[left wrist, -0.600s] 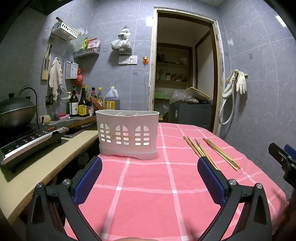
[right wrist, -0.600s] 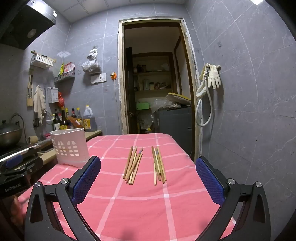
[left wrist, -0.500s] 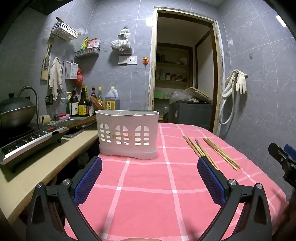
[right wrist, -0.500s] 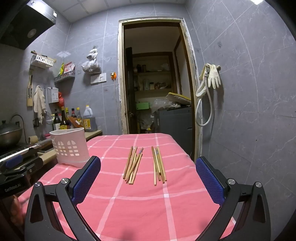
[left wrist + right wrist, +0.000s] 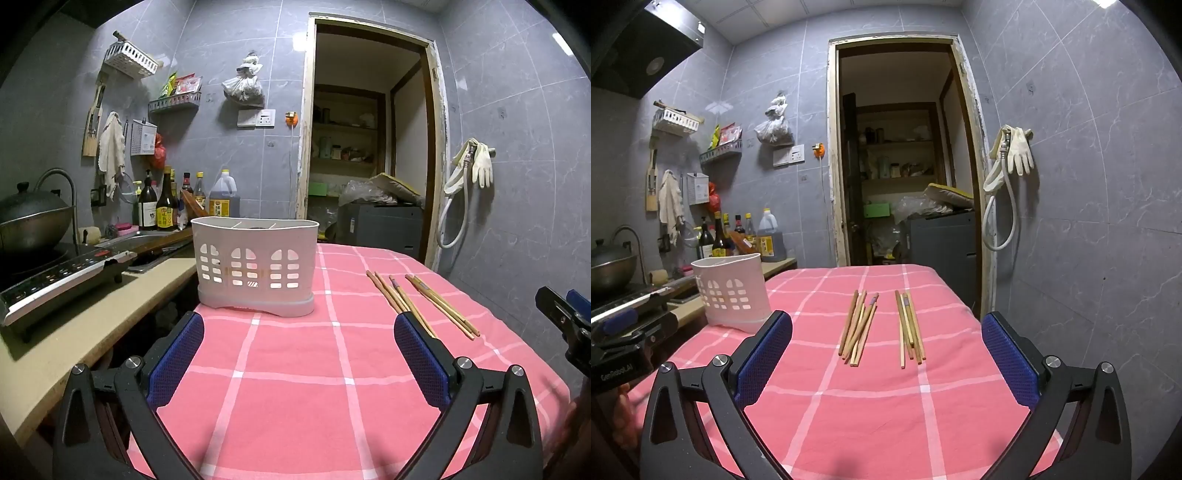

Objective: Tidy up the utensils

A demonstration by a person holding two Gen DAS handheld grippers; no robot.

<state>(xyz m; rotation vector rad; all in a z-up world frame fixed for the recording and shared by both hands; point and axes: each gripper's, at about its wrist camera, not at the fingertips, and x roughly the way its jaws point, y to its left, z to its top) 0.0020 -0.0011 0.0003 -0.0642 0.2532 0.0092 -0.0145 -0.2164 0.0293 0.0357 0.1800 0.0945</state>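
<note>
- The right gripper [image 5: 886,354] hangs over the near part of the pink checked tablecloth [image 5: 871,413] with its jaws spread wide and nothing between the blue pads [image 5: 764,360].
- The left gripper [image 5: 295,358] is likewise spread wide and empty, pointing toward the white holder [image 5: 255,266].
- Straight ahead of the right gripper lie the chopsticks, flat on the cloth in two loose bundles: a left bundle [image 5: 857,325] and a right bundle [image 5: 909,325], near each other but apart.
- The holder stands upright near the table's left edge, well apart from both bundles, with the kitchen counter [image 5: 85,325] just beyond it. Dividers show at its rim; what is inside I cannot tell.
- Nothing looks sorted yet, so the task seems to be at its start.
- Risks, as I judge them:
  - The sticks are thin, round and overlapping, so a pinch on a whole bundle could let some roll or fan out and slip free.
  - Pressing low to get under them could bunch the cloth and drag the other bundle.
  - The holder is light and close to the edge; a nudge from the left gripper, or sticks dropped in at a slant, could tip it.
</note>
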